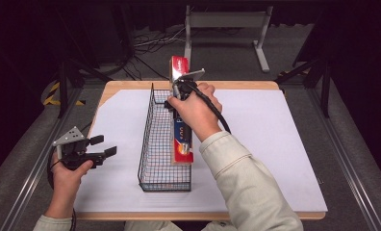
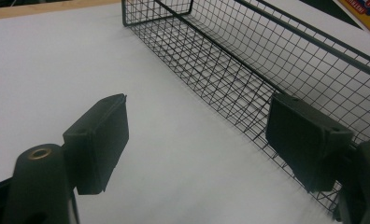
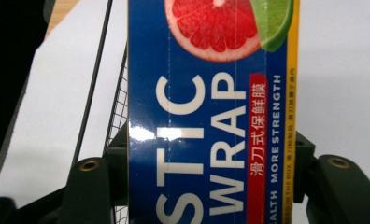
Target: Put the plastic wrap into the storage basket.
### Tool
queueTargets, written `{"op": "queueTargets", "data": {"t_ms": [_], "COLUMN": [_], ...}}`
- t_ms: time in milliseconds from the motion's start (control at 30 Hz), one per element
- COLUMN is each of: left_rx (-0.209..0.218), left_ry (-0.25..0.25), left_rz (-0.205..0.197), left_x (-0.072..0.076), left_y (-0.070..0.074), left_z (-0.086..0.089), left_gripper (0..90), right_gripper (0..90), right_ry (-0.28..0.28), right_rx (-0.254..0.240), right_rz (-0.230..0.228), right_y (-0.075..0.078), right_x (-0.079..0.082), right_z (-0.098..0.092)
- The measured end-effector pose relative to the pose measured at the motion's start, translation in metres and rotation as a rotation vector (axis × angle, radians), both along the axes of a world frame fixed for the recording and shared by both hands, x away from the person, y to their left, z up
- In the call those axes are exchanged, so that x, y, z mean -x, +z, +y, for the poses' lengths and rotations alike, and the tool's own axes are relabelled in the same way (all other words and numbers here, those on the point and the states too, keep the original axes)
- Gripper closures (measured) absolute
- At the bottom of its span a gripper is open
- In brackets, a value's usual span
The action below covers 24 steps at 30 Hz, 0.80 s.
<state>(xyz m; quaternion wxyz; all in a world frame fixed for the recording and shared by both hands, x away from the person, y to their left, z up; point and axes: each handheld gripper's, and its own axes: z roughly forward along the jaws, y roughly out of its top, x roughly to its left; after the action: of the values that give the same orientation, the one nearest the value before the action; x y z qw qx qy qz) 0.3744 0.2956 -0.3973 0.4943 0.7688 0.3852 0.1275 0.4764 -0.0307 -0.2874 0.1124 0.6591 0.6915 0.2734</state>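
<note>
- The right gripper [image 1: 180, 91] is held out over the far half of the table, forearm slanting in from the lower right in a pale sleeve, wrist bent so the back of the hand faces up.
- Its jaws are clamped across the width of a long plastic wrap box [image 3: 211, 121], one jaw on each long side.
- The box [image 1: 181, 139] lies lengthwise along the right edge of the wire basket [image 1: 152, 139]; its far end juts past the basket's far end. Whether its near end rests on the rim or hangs just above is hard to judge from above.
- The left gripper [image 1: 104, 146] sits low near the table's left edge, hand wrapped under its body, jaws spread wide with nothing between them, pointing toward the basket's [image 2: 248, 70] left wall.
- The white sheet [image 1: 275, 144] covers the tabletop under everything.
</note>
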Motion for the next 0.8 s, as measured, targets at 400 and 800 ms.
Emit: {"op": "queueTargets", "data": {"t_ms": [400,800], "left_rx": [-0.015,-0.017], "left_ry": [0.000,0.001], "left_rz": [0.000,0.000], "left_x": [0.000,0.001], "left_y": [-0.001,-0.001], "left_z": [-0.001,-0.002], "left_gripper": [22.1,22.1], "right_gripper": [40.4,40.3], "right_ry": [-0.009,-0.026], "right_rx": [0.025,0.033], "right_rz": [0.042,0.064], "right_y": [-0.029,-0.050], "right_x": [-0.004,-0.007], "right_z": [0.017,0.022]}}
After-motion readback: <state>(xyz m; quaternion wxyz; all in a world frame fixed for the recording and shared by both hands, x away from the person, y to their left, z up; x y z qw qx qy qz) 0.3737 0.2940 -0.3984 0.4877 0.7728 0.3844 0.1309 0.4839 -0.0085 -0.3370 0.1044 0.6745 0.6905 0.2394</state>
